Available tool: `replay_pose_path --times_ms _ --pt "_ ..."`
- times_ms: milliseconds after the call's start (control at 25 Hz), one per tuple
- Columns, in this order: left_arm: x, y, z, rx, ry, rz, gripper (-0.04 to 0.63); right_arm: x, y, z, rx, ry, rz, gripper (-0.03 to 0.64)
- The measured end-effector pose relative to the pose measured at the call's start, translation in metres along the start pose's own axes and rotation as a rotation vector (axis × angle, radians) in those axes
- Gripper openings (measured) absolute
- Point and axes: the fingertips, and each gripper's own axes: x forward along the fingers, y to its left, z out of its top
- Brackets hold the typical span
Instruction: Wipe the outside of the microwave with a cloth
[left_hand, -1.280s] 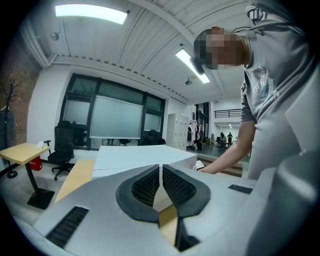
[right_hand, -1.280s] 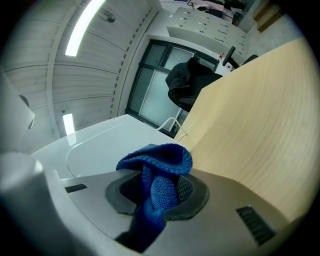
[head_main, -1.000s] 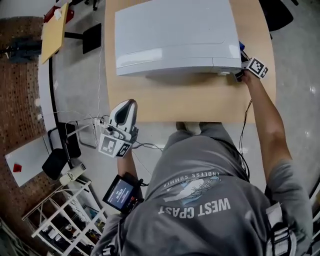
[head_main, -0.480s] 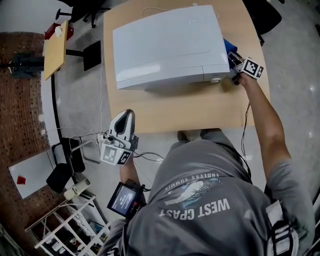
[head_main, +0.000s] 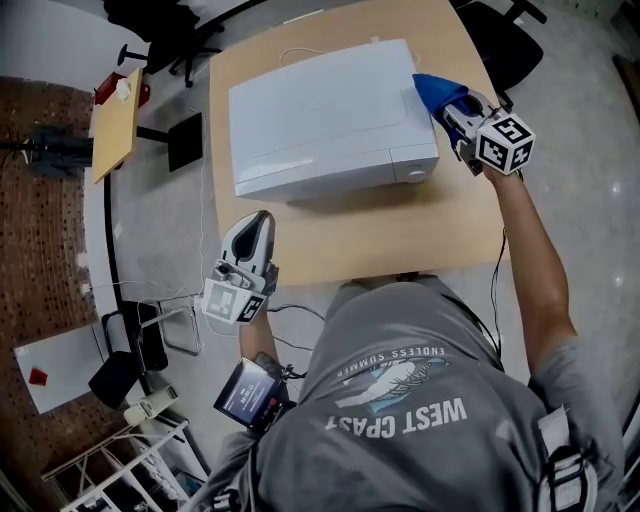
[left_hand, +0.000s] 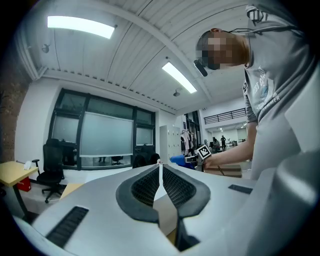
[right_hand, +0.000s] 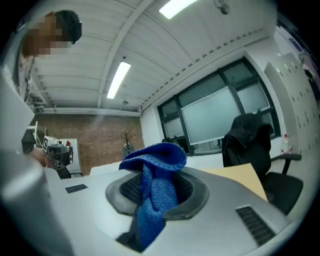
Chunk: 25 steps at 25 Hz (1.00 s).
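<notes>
A white microwave (head_main: 320, 115) stands on the wooden table (head_main: 400, 230). At the microwave's right end, level with its top edge, my right gripper (head_main: 447, 103) is shut on a blue cloth (head_main: 438, 91). In the right gripper view the cloth (right_hand: 152, 187) bunches between the pads and folds over the tips. My left gripper (head_main: 256, 227) is shut and holds nothing; it hovers at the table's near left edge, in front of the microwave. In the left gripper view its fingertips (left_hand: 160, 163) meet, and the right gripper (left_hand: 195, 159) with the cloth shows far off.
A small yellow side table (head_main: 112, 95) and a black chair base (head_main: 150, 30) stand to the left of the table. A white wire rack (head_main: 130, 460) and a black chair (head_main: 125, 350) sit near my left side. Cables (head_main: 290, 315) trail from the grippers.
The right gripper has risen with the cloth from the microwave's lower right corner to its top right edge and rolled over. The left gripper rose slightly.
</notes>
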Motion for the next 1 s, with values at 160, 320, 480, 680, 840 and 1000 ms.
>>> replay_pose_path --times_ms 160,320,480,680,840,1000 --pt "0.007 0.001 0.007 0.008 -0.029 -0.030 0.041 -0.004 0.031 0.036 -0.142 0.011 -0.001 0.089" --pt "0.011 0.011 0.017 0.026 -0.055 -0.075 0.040 0.000 0.059 0.063 -0.200 0.006 -0.001 0.089" --pt "0.013 0.028 0.022 0.028 -0.074 -0.122 0.041 0.010 0.088 0.083 -0.207 -0.010 -0.006 0.089" --pt "0.028 0.037 0.038 0.035 -0.103 -0.211 0.041 0.029 0.137 0.109 -0.158 -0.055 0.059 0.089" --pt "0.044 0.033 0.040 0.007 -0.108 -0.303 0.043 0.052 0.184 0.123 -0.108 -0.090 0.162 0.089" --pt "0.058 0.028 0.035 -0.022 -0.095 -0.351 0.139 0.076 0.231 0.127 -0.085 -0.089 0.266 0.089"
